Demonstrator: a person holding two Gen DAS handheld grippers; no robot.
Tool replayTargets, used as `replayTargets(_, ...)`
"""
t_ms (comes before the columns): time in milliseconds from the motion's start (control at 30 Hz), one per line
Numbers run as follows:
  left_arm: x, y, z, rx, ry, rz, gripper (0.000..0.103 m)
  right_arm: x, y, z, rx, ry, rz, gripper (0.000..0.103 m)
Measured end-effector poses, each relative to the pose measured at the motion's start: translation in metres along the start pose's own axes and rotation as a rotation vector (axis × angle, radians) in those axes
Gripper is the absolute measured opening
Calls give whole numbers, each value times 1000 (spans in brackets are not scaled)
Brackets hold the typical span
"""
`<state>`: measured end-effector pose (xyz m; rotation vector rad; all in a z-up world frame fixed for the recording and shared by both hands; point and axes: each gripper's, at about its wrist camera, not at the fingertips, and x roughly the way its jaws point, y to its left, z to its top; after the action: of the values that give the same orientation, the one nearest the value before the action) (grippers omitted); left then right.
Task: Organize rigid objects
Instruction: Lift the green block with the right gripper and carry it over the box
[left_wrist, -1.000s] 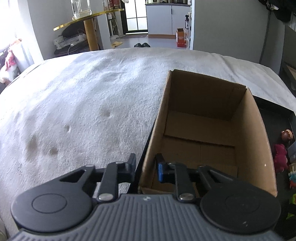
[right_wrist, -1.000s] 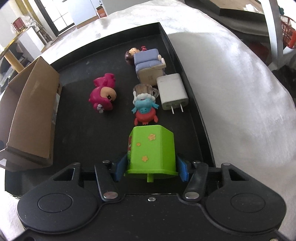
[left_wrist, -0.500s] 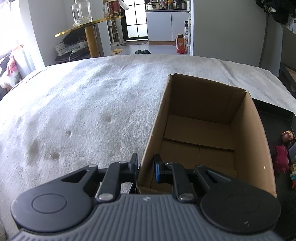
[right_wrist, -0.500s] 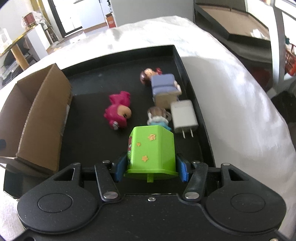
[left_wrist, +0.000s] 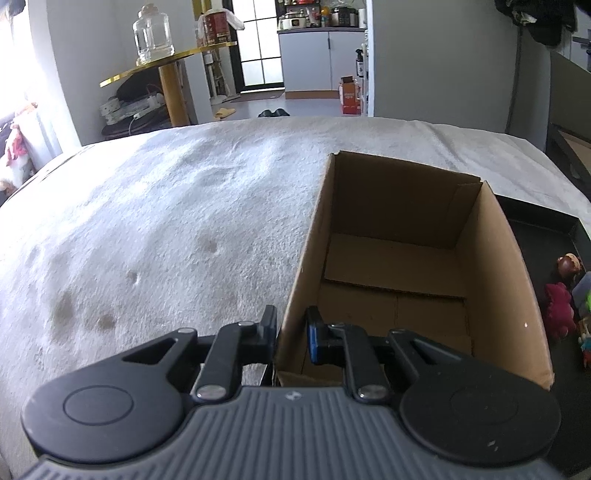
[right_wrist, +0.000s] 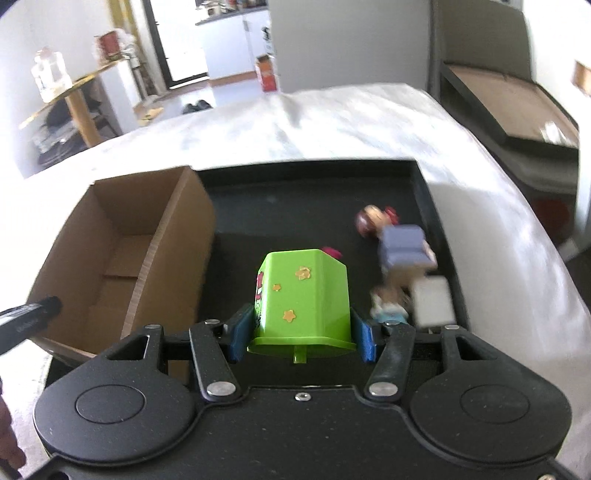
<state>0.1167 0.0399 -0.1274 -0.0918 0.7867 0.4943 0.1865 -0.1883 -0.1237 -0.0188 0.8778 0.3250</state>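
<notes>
Right claw clamped on glossy lime-green plastic cup with gold stars, hanging over black tray. Left claw pinching wall of bare brown cardboard box.

An open cardboard box sits on a white cloth. The left gripper clamps the box's near-left wall. Toys lie at three o'clock on a black tray.
</notes>
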Motion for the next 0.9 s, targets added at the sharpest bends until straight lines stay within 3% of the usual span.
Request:
replayTargets(367, 2, -1, -3, 44, -14, -3, 15, -3, 46, 18, -107, -52, 76, 54)
replayTargets(900, -3, 2, -1, 35, -30, -31, 13, 2, 88, 27, -195, -41, 207, 55)
